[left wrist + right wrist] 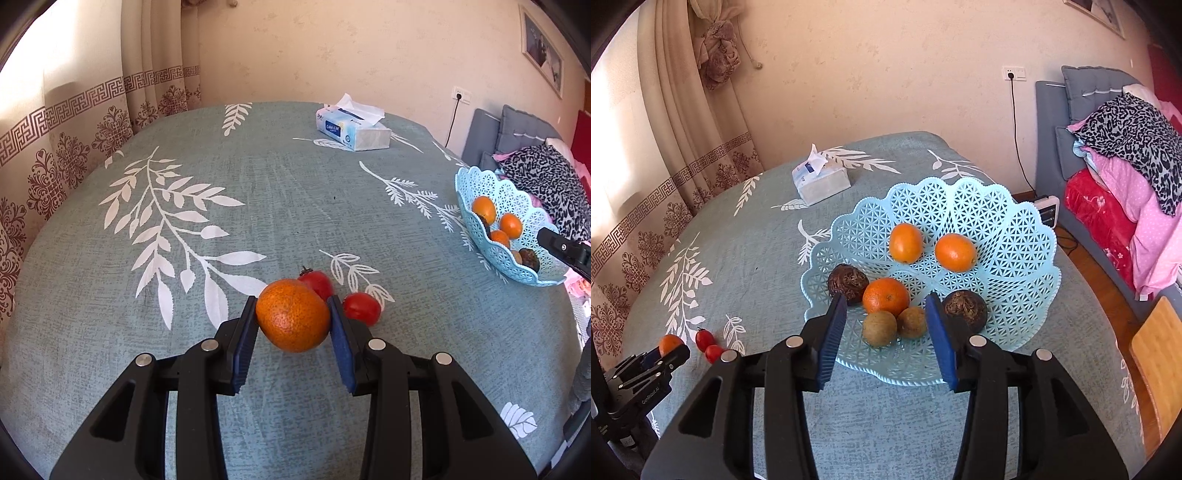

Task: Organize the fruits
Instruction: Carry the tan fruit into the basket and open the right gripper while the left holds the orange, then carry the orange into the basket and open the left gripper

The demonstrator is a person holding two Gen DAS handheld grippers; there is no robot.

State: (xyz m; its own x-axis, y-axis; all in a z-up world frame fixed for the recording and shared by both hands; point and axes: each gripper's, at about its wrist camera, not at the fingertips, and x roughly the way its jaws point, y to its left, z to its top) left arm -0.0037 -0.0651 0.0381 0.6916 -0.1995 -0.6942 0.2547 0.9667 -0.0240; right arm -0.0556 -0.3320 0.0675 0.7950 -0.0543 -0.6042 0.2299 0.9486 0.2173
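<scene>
My left hand-held gripper (293, 314) clamps the orange (293, 320) by its sides, so it can travel to the basket (476, 195) at two o'clock on the desk (258, 184); two red fruits (361, 308) sit just behind it, waiting; my right hand-held gripper (886, 314) hangs wide and empty over the basket's near rim, where the sorted fruit (885, 297) already lies, I judge to stay clear.

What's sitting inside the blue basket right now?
Inside the blue basket: three oranges, two dark wrinkled fruits and two small brown ones. The right gripper fingers partly cover the front fruits.
</scene>
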